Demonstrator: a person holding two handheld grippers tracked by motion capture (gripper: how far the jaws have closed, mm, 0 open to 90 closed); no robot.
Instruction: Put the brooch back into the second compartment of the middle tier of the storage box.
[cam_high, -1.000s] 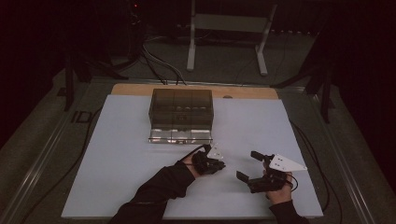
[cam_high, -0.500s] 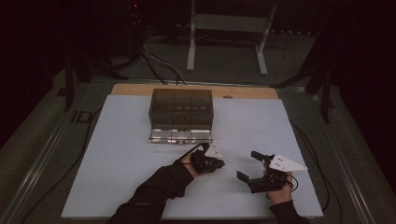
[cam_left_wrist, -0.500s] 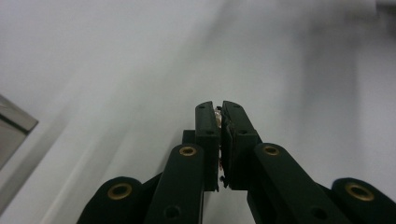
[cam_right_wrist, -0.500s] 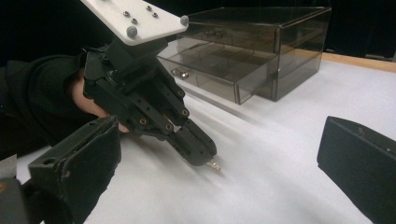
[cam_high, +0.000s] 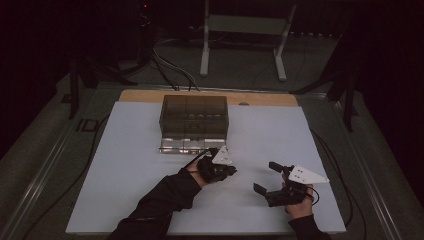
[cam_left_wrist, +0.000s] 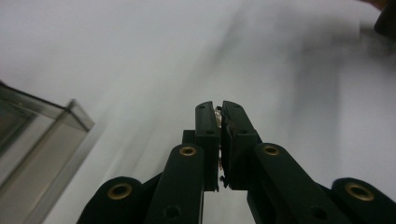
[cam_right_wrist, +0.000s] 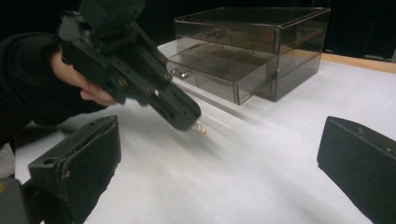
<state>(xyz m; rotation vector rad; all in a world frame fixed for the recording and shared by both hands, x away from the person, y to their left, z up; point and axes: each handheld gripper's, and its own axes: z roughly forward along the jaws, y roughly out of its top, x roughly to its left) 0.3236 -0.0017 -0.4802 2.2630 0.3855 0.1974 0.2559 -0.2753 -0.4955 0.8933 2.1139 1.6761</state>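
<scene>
Sitting at the top middle of the high view is a clear box with drawers (cam_high: 194, 120) on the white table (cam_high: 125, 165). Its bottom drawer (cam_high: 187, 145) is pulled out toward the person. Just below the box, the left gripper (cam_high: 231, 171) is held in a gloved hand with a black sleeve. In the left gripper view, its jaws are squeezed tight on a tiny shiny thing (cam_left_wrist: 218, 112); it is too small to say what it is. The right gripper view shows that little piece poking out of the tip at center left. Lower right in the high view, the right gripper (cam_high: 267, 177) has its jaws wide apart and holds nothing.
</scene>
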